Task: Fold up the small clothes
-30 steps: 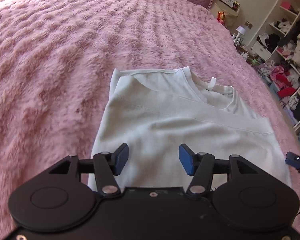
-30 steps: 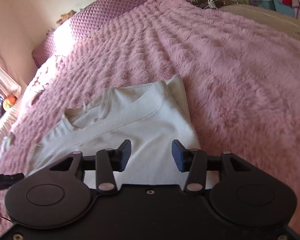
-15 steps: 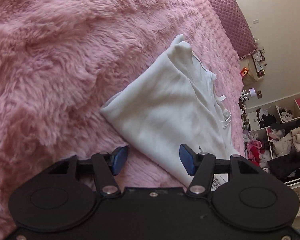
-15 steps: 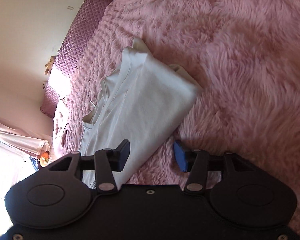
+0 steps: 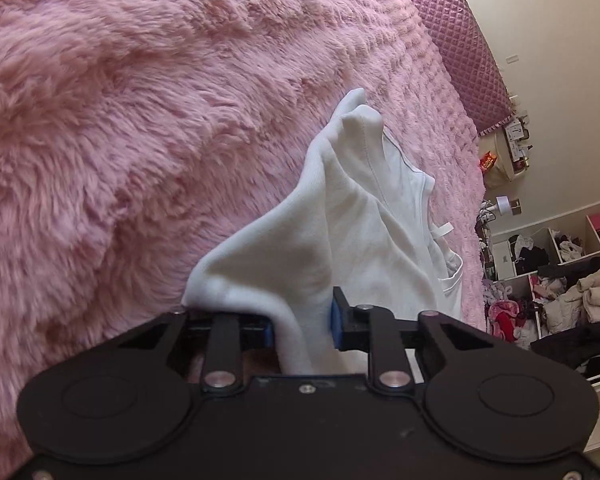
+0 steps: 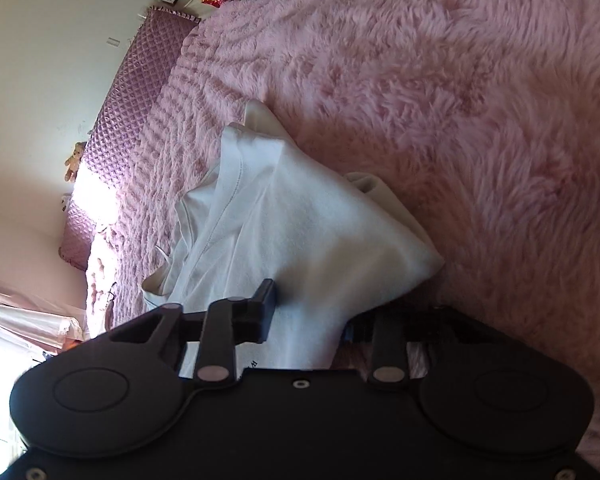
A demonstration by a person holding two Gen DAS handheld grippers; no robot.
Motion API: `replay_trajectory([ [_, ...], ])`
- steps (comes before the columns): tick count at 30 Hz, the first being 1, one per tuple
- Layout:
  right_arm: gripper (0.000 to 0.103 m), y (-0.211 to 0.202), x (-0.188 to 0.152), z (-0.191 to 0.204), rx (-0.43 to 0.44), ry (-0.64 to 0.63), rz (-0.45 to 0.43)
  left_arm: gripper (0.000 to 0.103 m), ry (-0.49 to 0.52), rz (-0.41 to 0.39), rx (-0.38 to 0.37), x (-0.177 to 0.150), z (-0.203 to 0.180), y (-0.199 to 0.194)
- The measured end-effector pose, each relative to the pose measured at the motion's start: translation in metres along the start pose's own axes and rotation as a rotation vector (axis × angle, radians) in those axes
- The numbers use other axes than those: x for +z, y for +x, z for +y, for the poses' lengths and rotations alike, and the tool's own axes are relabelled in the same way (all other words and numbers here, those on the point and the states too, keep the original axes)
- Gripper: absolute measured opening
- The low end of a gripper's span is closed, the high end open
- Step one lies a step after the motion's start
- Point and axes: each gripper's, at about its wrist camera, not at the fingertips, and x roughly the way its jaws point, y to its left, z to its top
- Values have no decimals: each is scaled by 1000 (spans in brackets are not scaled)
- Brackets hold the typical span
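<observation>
The white T-shirt (image 5: 352, 240) lies mid-frame on the pink fluffy blanket (image 5: 120, 120) — left gripper (image 5: 302, 326) and right gripper (image 6: 308, 312) are each closing, pads pinching its near hem.

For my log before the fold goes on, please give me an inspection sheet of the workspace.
Surface: pink blanket on a bed.
Job's things: white shirt, near corners bunched up.
Clutter: none on the blanket near the shirt.
Grippers: left gripper and right gripper closing, shirt cloth between the jaws of each.
Cables: nothing seen.
Surroundings: quilted headboard, shelves full of clothes, teddy bear.
</observation>
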Motion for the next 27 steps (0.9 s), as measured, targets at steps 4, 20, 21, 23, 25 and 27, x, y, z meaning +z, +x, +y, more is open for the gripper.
replay_trajectory([
  [4, 14, -6, 2, 12, -24, -52, -9, 14, -1, -1, 2, 0, -5, -8],
  [20, 10, -75, 1, 65, 56, -291, -36, 4, 155, -39, -102, -3, -63, -87],
  [21, 10, -80, -2, 63, 55, -296, -29, 2, 161, -38, -107, -7, -60, -95],
  [23, 10, -89, -10, 58, 45, -309, -14, 2, 152, -20, -79, -16, -49, -110],
  [25, 10, -97, -17, 49, 31, -324, 3, 2, 135, -2, -64, -25, -33, -118],
  [27, 10, -100, -23, 38, 10, -328, 19, 2, 149, 7, -38, -32, -20, -124],
])
